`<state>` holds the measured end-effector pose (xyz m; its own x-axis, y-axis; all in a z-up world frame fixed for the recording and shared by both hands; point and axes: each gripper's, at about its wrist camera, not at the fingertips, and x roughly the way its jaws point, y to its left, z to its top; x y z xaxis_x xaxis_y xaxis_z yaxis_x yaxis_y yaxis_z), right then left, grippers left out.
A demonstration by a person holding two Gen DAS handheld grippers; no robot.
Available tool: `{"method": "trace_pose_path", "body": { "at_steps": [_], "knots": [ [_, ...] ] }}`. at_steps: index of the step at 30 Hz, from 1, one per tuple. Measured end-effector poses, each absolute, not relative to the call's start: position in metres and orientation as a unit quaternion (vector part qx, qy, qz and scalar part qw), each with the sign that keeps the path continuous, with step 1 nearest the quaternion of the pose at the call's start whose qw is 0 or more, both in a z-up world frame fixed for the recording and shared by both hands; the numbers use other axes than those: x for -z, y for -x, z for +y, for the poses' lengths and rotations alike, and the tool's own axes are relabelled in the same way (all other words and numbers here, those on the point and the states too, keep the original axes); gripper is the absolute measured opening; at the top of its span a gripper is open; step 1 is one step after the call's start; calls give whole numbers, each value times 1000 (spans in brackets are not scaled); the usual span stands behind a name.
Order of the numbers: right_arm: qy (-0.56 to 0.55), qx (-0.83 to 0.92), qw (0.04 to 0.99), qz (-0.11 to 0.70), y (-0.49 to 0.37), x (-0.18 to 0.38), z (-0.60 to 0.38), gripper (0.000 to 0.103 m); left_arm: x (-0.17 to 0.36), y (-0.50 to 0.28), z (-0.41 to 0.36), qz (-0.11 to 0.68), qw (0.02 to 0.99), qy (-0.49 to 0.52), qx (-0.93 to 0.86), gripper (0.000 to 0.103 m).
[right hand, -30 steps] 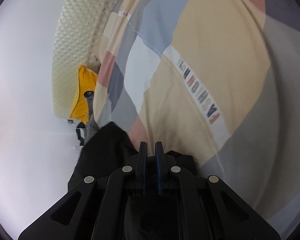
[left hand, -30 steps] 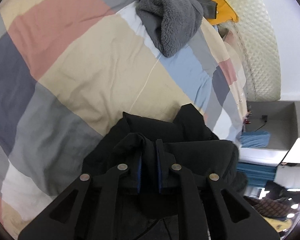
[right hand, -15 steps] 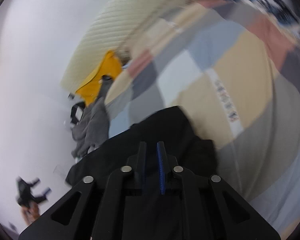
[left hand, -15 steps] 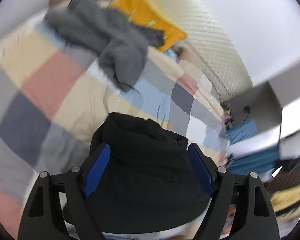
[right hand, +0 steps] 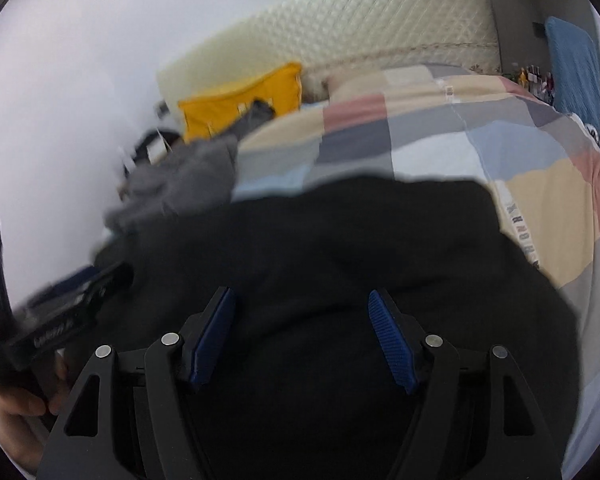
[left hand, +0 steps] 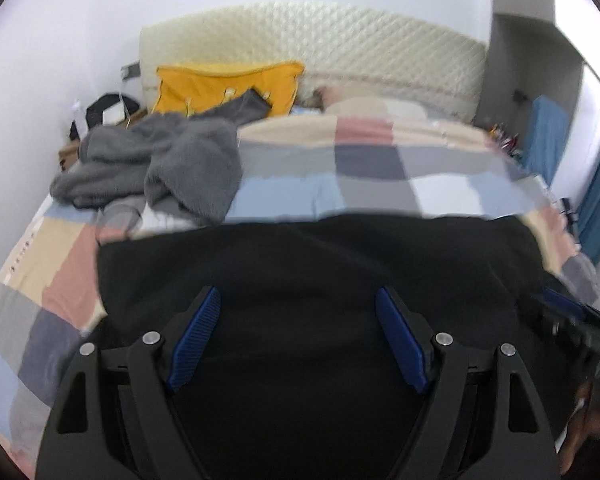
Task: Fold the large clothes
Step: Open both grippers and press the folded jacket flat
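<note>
A large black garment lies spread across the near part of the checked duvet. It also fills the lower half of the right wrist view. My left gripper hangs over it, open, blue pads wide apart and not pressing the cloth. My right gripper is over the garment too; its jaws are opening and nothing is pinched between the pads. The right gripper shows at the right edge of the left wrist view. The left gripper and a hand show at the left of the right wrist view.
A crumpled grey fleece garment lies on the bed's far left, a yellow pillow behind it. A quilted cream headboard stands against the white wall. Blue cloth hangs by the bed's right side.
Both grippers were shut on bunched black cloth and have let it go, jaws now wide. Both views rolled upright and drew back. The garment now lies spread flat.
</note>
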<state>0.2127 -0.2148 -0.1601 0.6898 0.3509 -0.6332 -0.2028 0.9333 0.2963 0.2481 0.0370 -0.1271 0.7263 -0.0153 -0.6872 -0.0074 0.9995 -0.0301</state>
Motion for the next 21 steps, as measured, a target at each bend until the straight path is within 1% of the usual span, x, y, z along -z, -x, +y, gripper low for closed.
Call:
{"method": "trace_pose_path", "body": {
  "at_steps": [3,6,13,17,21],
  "knots": [
    [-60,-137,929,337,-217,169,-203,74,136,-259,36,364,931,12,-6,80],
    [-44,-130,933,334,-233,173,-198,79,140,-273,35,364,931,16,-2,80],
    [-29,-126,929,347,-276,182,-192,81,151,-309,29,368,930,13,-2,80],
    [-22,-123,926,355,-293,190,-189,85,161,-321,27,365,931,16,2,80],
    [-9,-110,939,326,-290,201,-183,86,175,-325,24,360,933,15,7,80]
  ]
}}
